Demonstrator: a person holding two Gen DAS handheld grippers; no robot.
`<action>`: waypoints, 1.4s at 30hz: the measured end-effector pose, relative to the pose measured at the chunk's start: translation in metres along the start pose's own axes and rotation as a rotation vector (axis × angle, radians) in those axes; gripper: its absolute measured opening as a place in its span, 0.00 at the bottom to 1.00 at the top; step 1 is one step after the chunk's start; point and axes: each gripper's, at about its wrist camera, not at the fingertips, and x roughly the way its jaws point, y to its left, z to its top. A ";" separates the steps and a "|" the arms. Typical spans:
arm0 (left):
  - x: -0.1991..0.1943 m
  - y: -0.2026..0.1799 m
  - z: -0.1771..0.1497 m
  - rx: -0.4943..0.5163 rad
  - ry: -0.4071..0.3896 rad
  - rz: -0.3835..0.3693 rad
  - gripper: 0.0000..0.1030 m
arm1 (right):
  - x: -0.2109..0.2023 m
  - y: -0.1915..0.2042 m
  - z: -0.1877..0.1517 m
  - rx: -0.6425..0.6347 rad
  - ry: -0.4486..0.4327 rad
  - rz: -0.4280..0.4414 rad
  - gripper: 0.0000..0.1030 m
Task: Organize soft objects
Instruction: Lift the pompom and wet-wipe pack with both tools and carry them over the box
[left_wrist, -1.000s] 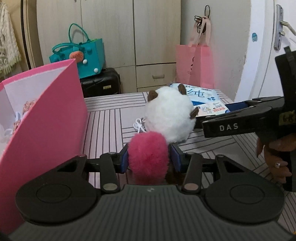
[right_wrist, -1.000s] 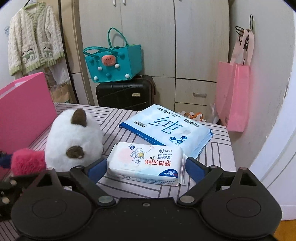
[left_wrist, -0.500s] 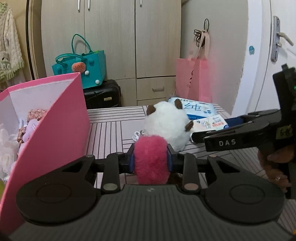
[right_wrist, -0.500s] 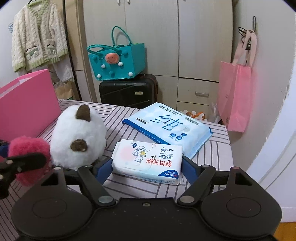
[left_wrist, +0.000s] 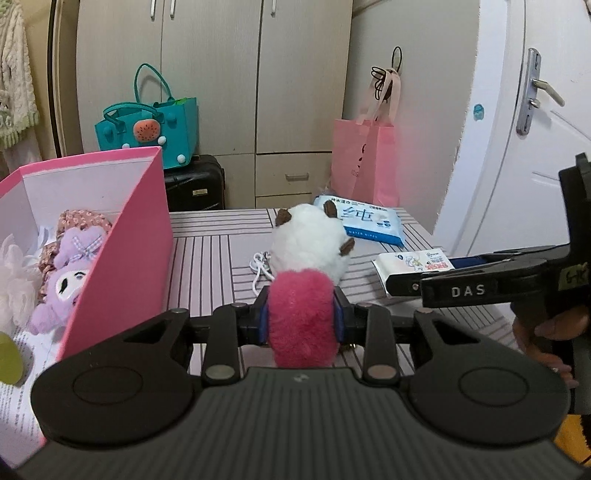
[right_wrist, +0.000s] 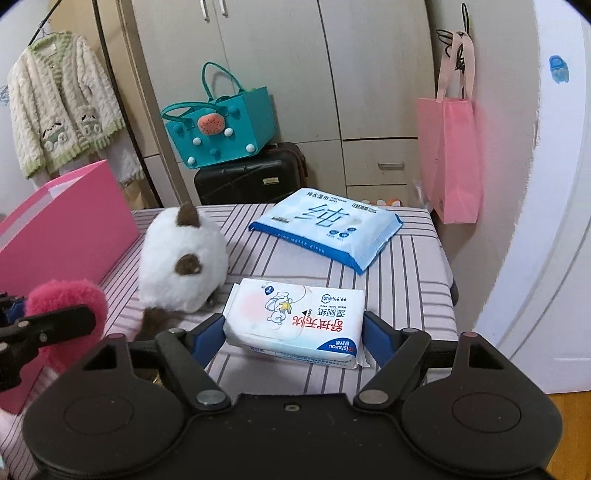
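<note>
Above striped table (left_wrist: 207, 254), left gripper (left_wrist: 301, 321) clamped pink pompom (left_wrist: 302, 317); right gripper (right_wrist: 293, 328) straddled wipes pack (right_wrist: 295, 321), unclosed. Next: pompom into pink box (left_wrist: 122, 251).

Between the pink box (left_wrist: 122, 258) on my left and the white plush (left_wrist: 308, 243) ahead, a strip of striped table (left_wrist: 207, 258) lies open.

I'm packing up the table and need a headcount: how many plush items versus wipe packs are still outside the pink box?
Plush items: 2, the pink pom-pom in the left tongs and the white plush on the table.
Wipe packs: 2, the small wipes pack between the right tongs and the large blue pack.
Total: 4
</note>
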 end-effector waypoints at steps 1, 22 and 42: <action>-0.002 0.000 0.000 -0.002 0.008 -0.004 0.30 | -0.004 0.002 -0.002 0.003 0.004 0.007 0.80; -0.059 0.013 -0.018 0.009 0.245 -0.182 0.30 | -0.079 0.058 -0.016 -0.014 0.097 0.156 0.80; -0.136 0.083 -0.036 0.022 0.460 -0.166 0.30 | -0.111 0.127 -0.042 0.005 0.331 0.422 0.81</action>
